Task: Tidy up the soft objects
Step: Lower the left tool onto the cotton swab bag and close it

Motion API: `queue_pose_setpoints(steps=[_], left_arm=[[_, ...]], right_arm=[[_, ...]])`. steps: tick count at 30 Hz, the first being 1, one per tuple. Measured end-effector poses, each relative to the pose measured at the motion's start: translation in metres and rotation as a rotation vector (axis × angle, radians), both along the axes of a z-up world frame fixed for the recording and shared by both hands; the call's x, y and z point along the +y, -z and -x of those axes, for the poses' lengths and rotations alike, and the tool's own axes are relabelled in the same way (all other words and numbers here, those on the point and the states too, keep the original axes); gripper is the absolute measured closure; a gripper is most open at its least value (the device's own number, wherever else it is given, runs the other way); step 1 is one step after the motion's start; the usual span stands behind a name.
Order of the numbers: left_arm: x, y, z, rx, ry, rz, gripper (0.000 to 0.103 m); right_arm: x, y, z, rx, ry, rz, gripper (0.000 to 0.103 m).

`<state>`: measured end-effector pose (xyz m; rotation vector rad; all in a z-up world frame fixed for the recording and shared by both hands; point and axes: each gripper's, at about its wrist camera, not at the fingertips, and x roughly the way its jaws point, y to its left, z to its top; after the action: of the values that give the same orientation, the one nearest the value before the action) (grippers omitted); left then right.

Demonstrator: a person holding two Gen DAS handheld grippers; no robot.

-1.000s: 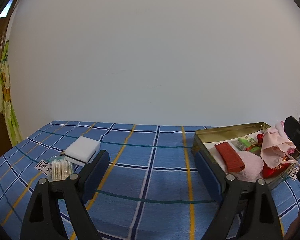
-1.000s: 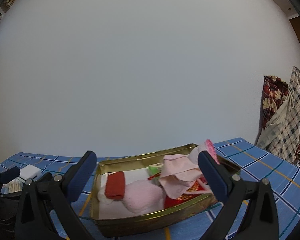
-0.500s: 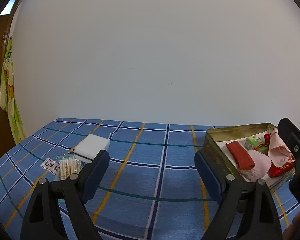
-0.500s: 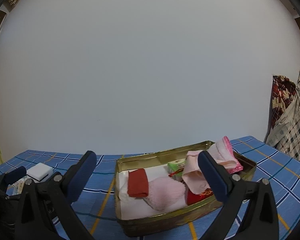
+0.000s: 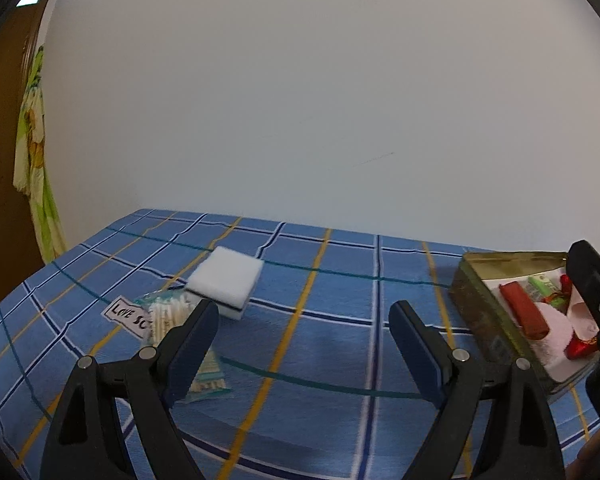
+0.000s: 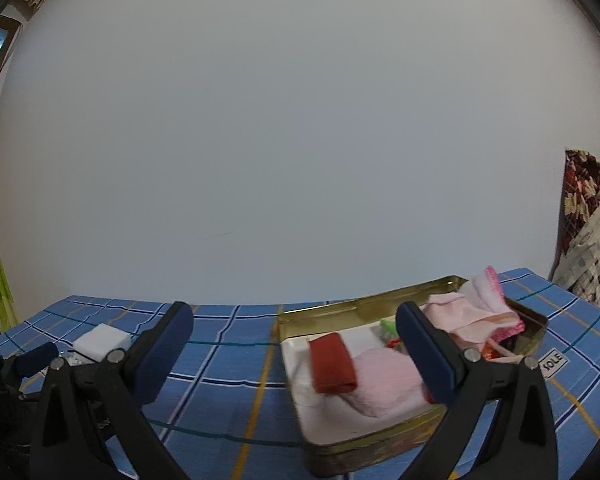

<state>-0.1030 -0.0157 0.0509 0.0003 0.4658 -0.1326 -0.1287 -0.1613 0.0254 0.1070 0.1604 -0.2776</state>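
A gold tin [image 6: 380, 308] [image 5: 476, 304] holds a red cloth roll [image 6: 332, 364] [image 5: 524, 314], a fluffy pink piece [image 6: 384, 384], a pale pink cloth [image 6: 460, 316] and a pink-edged cloth [image 6: 492, 292]. A white sponge block [image 5: 226, 280] [image 6: 102, 340] lies on the blue checked cloth, left of the tin. Beside it is a bag of cotton swabs [image 5: 168, 316]. My left gripper [image 5: 304, 336] is open over bare cloth, just right of the swabs. My right gripper [image 6: 294, 344] is open with nothing between its fingers; its right finger [image 6: 428, 356] stands in front of the tin's contents.
The bed's blue checked cloth [image 5: 332, 344] runs back to a plain white wall. A yellow-green cloth [image 5: 32, 152] hangs at the left. Patterned and plaid fabrics [image 6: 592, 232] hang at the right. A label [image 6: 554, 360] lies right of the tin.
Both views have swung to the left: the tin has slid rightward in each, and the sponge and swabs have come closer to the centre of the left wrist view. Both grippers stay open.
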Motion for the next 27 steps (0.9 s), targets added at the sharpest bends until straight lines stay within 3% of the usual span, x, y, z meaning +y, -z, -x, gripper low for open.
queue_pose_setpoints(steps=[10, 21, 27], left_arm=[[0.031, 0.010, -0.023, 0.103, -0.083, 0.020, 0.014], [0.083, 0.037, -0.067, 0.318, -0.240, 0.055, 0.014], [0.094, 0.049, -0.088, 0.393, -0.218, 0.038, 0.014]], right_arm=[[0.016, 0.003, -0.016, 0.003, -0.038, -0.011, 0.000], [0.037, 0.005, -0.035, 0.032, -0.102, -0.005, 0.000], [0.041, 0.009, -0.046, 0.068, -0.122, -0.026, 0.000]])
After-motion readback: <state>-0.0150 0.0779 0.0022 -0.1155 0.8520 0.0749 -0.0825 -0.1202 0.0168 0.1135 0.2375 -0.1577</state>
